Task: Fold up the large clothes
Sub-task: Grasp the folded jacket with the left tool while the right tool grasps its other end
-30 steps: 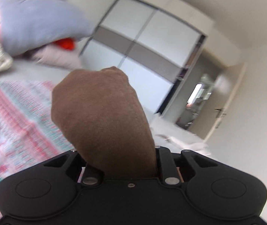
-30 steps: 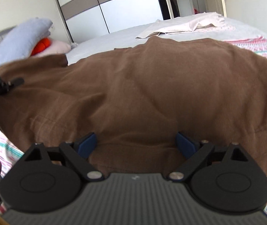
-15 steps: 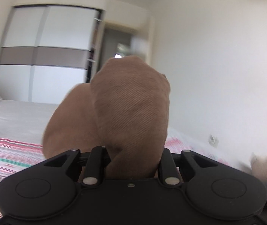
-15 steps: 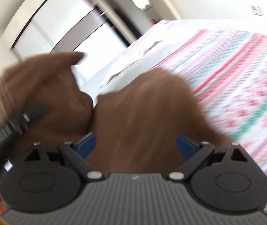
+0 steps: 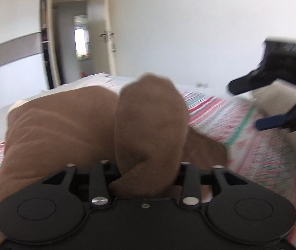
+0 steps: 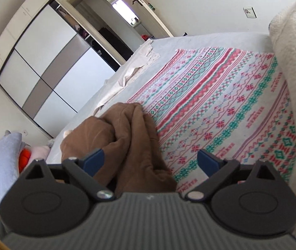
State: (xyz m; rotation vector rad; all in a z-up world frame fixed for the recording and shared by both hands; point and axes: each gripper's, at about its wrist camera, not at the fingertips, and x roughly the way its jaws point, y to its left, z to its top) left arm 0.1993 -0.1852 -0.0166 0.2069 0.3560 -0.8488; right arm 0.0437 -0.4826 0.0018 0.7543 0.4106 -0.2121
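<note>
The brown garment lies bunched on the patterned blanket. One fold of it stands up between the jaws of my left gripper and hides the fingertips. Those jaws are opening, and a dark gap shows beside the fold. In the right wrist view the brown garment is a crumpled heap at lower left. My right gripper is wide and still opening; cloth lies between its blue pads, which do not press on it. The right gripper also shows at the right of the left wrist view, above the blanket.
The bed carries the patterned blanket, a white cloth at its far side and a fluffy white textile on the right. A grey pillow with soft toys lies at the left. A wardrobe and an open door stand beyond.
The left gripper's jaws have spread around the brown fold. The garment, spread wide before, has dropped into a heap. The right gripper has swung away to the right over the blanket.
</note>
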